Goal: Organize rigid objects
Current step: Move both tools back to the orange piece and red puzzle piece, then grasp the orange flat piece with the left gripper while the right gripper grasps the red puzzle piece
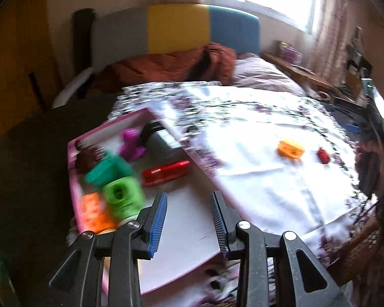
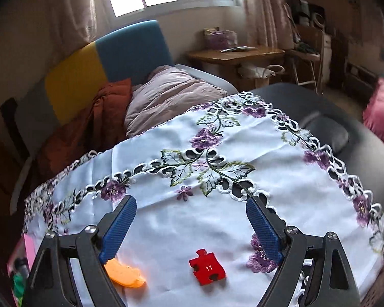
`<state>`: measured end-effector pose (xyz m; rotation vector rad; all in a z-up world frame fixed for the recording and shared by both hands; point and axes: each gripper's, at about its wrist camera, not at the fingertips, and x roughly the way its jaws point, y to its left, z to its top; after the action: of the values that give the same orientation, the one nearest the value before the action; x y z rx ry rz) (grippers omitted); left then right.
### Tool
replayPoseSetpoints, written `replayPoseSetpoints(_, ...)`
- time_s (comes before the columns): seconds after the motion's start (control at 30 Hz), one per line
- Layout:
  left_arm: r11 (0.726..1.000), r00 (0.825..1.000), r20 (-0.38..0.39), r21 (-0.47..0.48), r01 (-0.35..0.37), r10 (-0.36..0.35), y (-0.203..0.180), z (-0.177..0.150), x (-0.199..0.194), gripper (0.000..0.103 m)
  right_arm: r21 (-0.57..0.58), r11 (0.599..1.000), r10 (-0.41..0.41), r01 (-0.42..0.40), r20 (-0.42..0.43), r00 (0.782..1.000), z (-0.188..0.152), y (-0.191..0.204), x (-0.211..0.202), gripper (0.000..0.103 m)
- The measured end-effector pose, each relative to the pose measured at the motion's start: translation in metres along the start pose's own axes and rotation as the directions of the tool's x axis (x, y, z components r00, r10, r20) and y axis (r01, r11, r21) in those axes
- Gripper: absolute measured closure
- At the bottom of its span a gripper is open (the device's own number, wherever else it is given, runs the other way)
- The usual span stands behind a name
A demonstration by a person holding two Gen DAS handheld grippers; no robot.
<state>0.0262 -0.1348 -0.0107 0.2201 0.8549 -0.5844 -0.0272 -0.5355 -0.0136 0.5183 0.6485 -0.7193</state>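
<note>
1. The red puzzle piece (image 2: pixel 208 267) lies flat on the embroidered cloth (image 2: pixel 217 204), near, between the right gripper (image 2: pixel 189 230) fingers, which stand wide apart and empty.
2. It looks thin, stiff and light; pinching across its edges seems best.
3. The left gripper (image 1: pixel 189 220), fingers apart and empty, hovers over the pink tray (image 1: pixel 73 179).

Pink tray (image 1: pixel 73 168): left half crowded with a green block (image 1: pixel 124 195), teal block (image 1: pixel 107 170), orange block (image 1: pixel 93 211), magenta piece (image 1: pixel 131 145) and red bar (image 1: pixel 166 172); its bare white near-right floor is open to a gripper. On the embroidered tablecloth (image 2: pixel 217 204), only the red puzzle piece (image 2: pixel 208 267) and orange piece (image 2: pixel 125 273) lie near the front edge, well apart. The cloth beyond them is clear.
</note>
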Motion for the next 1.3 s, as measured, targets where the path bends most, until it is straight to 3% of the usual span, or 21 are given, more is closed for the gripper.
replayPoseSetpoints(0.23, 0.975, 0.988, -0.052, 0.159, 0.154, -0.148, -0.078, 0.033, 0.042, 0.048, 0.075, 0.997, -0.004, 0.003, 0.003, 1.000, 0.000, -0.015, 0.000, 0.014)
replayPoseSetpoints(0.3, 0.954, 0.974, -0.089, 0.202, 0.220, -0.206, -0.101, 0.040, 0.060, 0.041, 0.092, 0.996, 0.000, 0.001, -0.005, 1.000, 0.000, -0.018, 0.000, 0.013)
replayPoseSetpoints(0.43, 0.932, 0.957, -0.161, 0.238, 0.274, -0.241, -0.134, 0.048, 0.093, 0.040, 0.117, 0.993, 0.002, -0.001, -0.007, 1.000, 0.000, -0.023, 0.001, 0.013)
replayPoseSetpoints(0.6, 0.908, 0.938, -0.208, 0.264, 0.325, -0.276, -0.161, 0.060, 0.127, 0.022, 0.133, 0.991, 0.014, -0.010, -0.024, 1.000, 0.001, -0.025, 0.004, 0.012)
replayPoseSetpoints(0.93, 0.893, 0.941, -0.230, 0.321, 0.315, -0.249, -0.192, 0.077, 0.171, 0.014, 0.161, 0.987, 0.039, -0.030, -0.051, 0.998, 0.001, -0.030, 0.011, 0.011)
replayPoseSetpoints(1.07, 0.901, 0.932, -0.249, 0.282, 0.330, -0.264, -0.196, 0.081, 0.187, 0.014, 0.165, 0.986, 0.041, -0.031, -0.055, 0.998, 0.001, -0.030, 0.012, 0.010)
replayPoseSetpoints(1.1, 0.905, 0.932, -0.252, 0.271, 0.328, -0.262, -0.196, 0.082, 0.191, 0.015, 0.165, 0.986, 0.041, -0.031, -0.058, 0.997, 0.001, -0.030, 0.013, 0.010)
replayPoseSetpoints(1.13, 0.908, 0.927, -0.263, 0.252, 0.334, -0.268, -0.194, 0.082, 0.196, 0.025, 0.166, 0.986, 0.039, -0.029, -0.057, 0.998, 0.001, -0.030, 0.013, 0.010)
replayPoseSetpoints(1.2, 0.909, 0.913, -0.269, 0.202, 0.365, -0.306, -0.187, 0.081, 0.197, 0.026, 0.164, 0.986, 0.037, -0.027, -0.062, 0.997, 0.001, -0.030, 0.014, 0.010)
replayPoseSetpoints(1.3, 0.915, 0.918, -0.251, 0.187, 0.358, -0.308, -0.179, 0.077, 0.188, 0.026, 0.160, 0.987, 0.039, -0.027, -0.073, 0.997, 0.001, -0.029, 0.016, 0.010)
